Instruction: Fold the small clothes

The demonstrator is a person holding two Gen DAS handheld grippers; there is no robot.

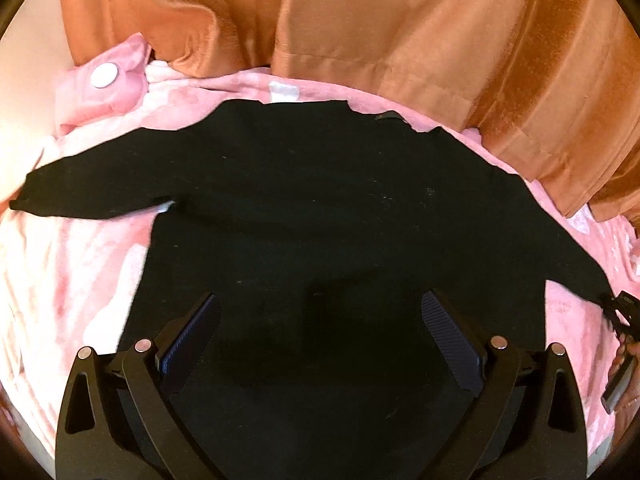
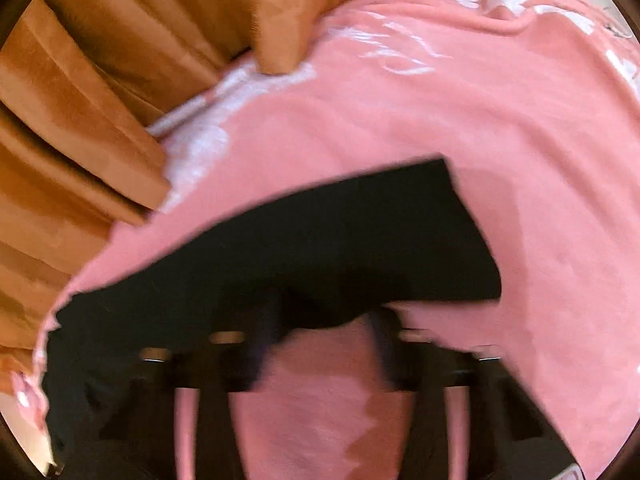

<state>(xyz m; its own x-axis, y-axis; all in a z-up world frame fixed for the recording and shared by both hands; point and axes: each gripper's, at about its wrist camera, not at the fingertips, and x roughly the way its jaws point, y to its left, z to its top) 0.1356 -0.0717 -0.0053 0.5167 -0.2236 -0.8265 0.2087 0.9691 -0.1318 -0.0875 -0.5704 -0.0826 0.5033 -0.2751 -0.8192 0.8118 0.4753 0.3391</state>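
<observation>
A black long-sleeved top lies spread flat on a pink blanket, sleeves out to left and right. My left gripper is open and empty, hovering over the lower middle of the top. In the right wrist view, blurred by motion, my right gripper sits at the right sleeve; its fingers stand apart with the sleeve's lower edge draped over their tips. The right gripper also shows at the far right edge of the left wrist view, at the sleeve end.
Orange curtains hang along the far edge of the bed and show in the right wrist view too. A pink cushion with a white round patch lies at the back left.
</observation>
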